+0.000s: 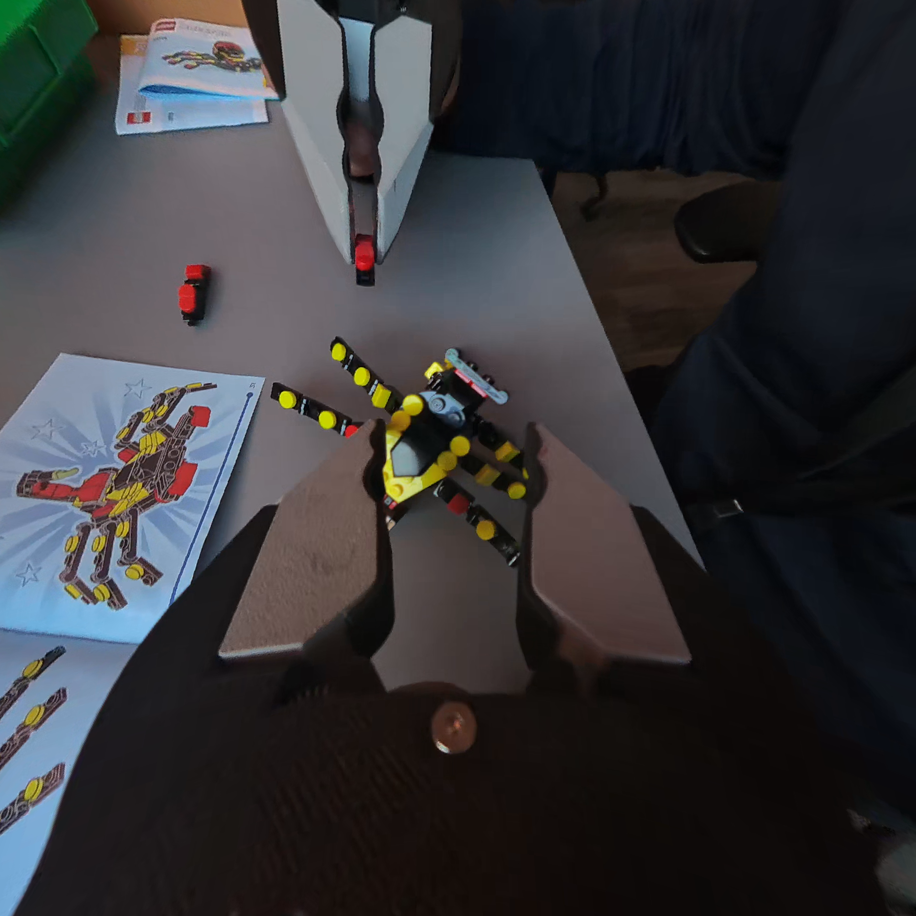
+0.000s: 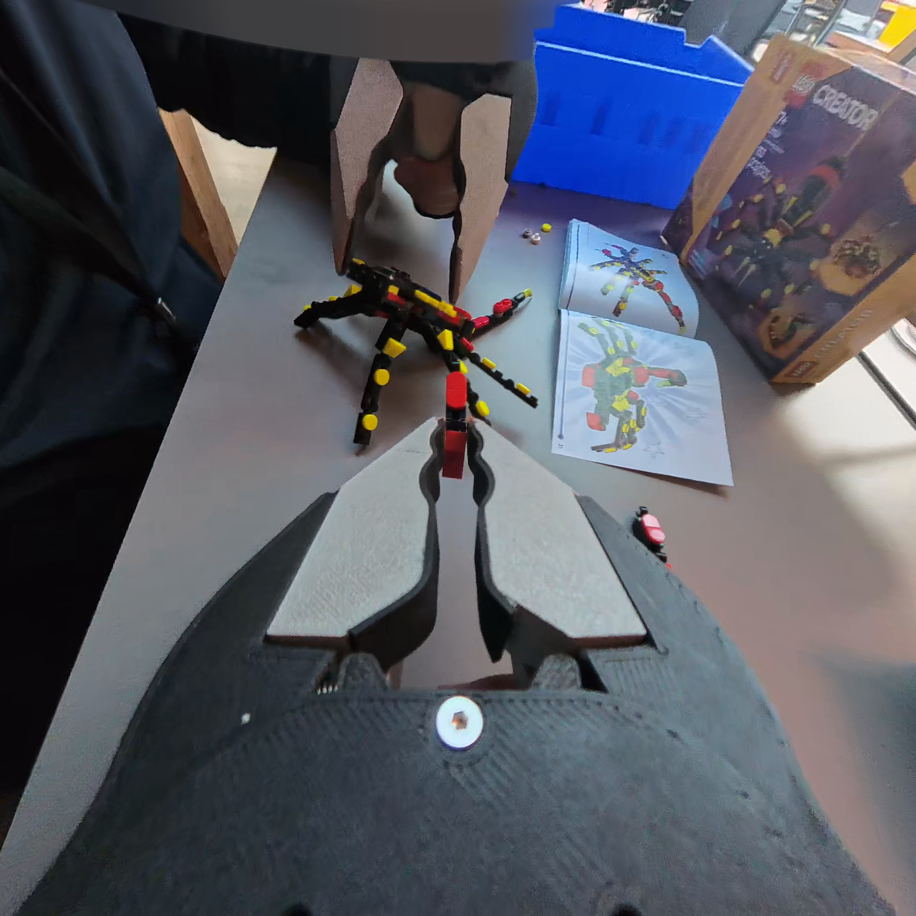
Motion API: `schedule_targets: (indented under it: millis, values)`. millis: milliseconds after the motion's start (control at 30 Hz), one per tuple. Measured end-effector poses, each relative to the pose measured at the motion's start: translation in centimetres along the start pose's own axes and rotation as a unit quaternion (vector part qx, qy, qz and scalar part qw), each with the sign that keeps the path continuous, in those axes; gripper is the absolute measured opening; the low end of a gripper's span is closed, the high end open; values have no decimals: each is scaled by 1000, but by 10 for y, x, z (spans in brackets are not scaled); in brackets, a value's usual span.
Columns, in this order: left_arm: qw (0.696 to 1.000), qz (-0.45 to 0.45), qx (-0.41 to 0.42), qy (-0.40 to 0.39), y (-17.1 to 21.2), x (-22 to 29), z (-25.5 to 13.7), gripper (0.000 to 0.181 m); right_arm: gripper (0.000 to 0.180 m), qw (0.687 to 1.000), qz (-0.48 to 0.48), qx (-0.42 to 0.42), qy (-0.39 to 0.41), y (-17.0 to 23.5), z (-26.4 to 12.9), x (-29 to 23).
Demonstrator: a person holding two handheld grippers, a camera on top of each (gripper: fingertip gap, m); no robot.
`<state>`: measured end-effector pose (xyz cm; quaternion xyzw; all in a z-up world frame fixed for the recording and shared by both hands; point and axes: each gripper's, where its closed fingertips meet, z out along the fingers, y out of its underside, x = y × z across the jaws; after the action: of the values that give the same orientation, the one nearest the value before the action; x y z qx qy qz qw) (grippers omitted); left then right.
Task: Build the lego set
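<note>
A black and yellow lego model (image 1: 426,446) with long studded legs stands on the grey table (image 1: 471,248). My left gripper (image 1: 452,446) straddles its body, and its fingers press on both sides. It also shows at the top of the right wrist view (image 2: 399,280), over the model (image 2: 411,317). My right gripper (image 2: 453,426) is shut on a small red and black piece (image 2: 454,441), held just short of the model's front legs. It also shows in the left wrist view (image 1: 364,257). A second red and black piece (image 1: 194,295) lies loose on the table (image 2: 650,533).
An open instruction booklet (image 1: 124,486) lies beside the model (image 2: 639,396). More booklets (image 1: 193,74) and a green bin (image 1: 34,74) sit far off. A blue bin (image 2: 619,109), the set's box (image 2: 803,208) and tiny loose pieces (image 2: 535,234) stand behind. A person in dark clothes is at the table's edge (image 1: 619,347). Left tips to right tips: about 9 cm.
</note>
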<state>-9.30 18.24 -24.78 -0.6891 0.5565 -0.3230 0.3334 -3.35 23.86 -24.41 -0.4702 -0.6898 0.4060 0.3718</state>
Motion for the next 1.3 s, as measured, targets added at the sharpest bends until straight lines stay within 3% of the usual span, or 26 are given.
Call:
schedule_targets:
  millis: [500, 700, 900, 1100, 1300]
  values:
    - [994, 93, -42, -48, -4, 3, 23, 48, 5, 1000, 11, 3, 8, -1, -2, 1]
    - [994, 86, -36, -59, -9, 1, 28, 44, 5, 991, 131, 22, -36, -2, -8, 5]
    - [996, 52, -27, -70, -8, -7, 26, 45, 5, 956, 251, 102, -113, -17, -25, 7]
    - [999, 19, 26, -35, -24, -4, 14, 49, 5, 973, 178, 89, -113, -20, -20, -4]
    - [997, 56, -26, -51, -4, -7, -19, 58, 5, 983, 123, 89, -99, -23, -17, -10]
